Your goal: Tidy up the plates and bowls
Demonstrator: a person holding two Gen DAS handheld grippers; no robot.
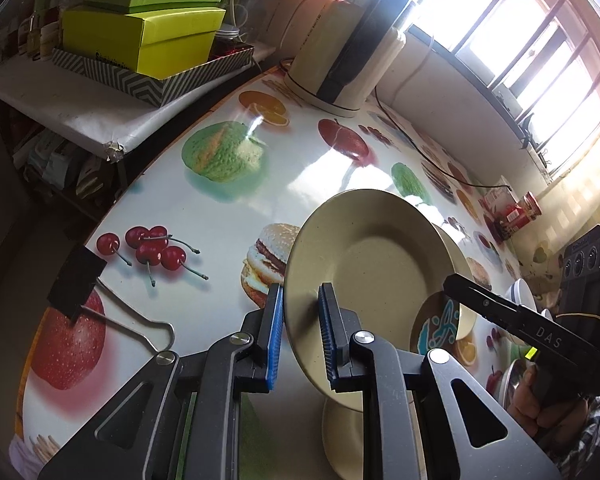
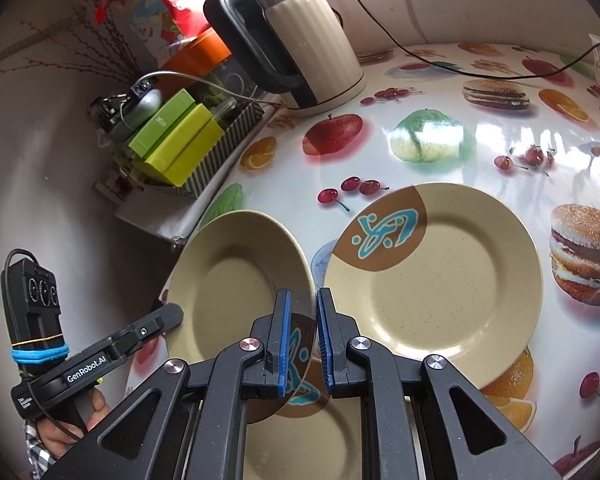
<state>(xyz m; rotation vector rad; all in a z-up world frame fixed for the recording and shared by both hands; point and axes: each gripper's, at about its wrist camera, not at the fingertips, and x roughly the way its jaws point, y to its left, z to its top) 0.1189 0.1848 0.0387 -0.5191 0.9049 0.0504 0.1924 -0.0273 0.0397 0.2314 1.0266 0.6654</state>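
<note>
Left wrist view, nearest first: the left claw (image 1: 300,332) straddles the near rim of a cream plate (image 1: 380,264) that stands tilted on edge above the bench (image 1: 220,216). Its hollow faces right and its rim fills the gap between the blue pads. I take that as a pinch, since the plate hangs clear of the bench. Under it lies a lower plate (image 1: 340,440), flat at the near edge.

From the right wrist, the right claw (image 2: 303,344) comes at the same plate from the opposite rim. Its pads are spread with the thin rim passing between them, close to the right pad, and a gap shows on the left, so it is not gripping yet. The tilted plate's brown-and-teal patch sits right between those pads.

Just beyond and to the right, a flat plate (image 2: 440,288) with the same patch lies mid-bench, apart from the tilted one. That looks like the stacking spot or the next piece. The plate's face runs roughly across the line between the two claws. The left is carrying it, and the right only has to press together to share the load. At the far edge stands a kettle (image 2: 300,40).
</note>
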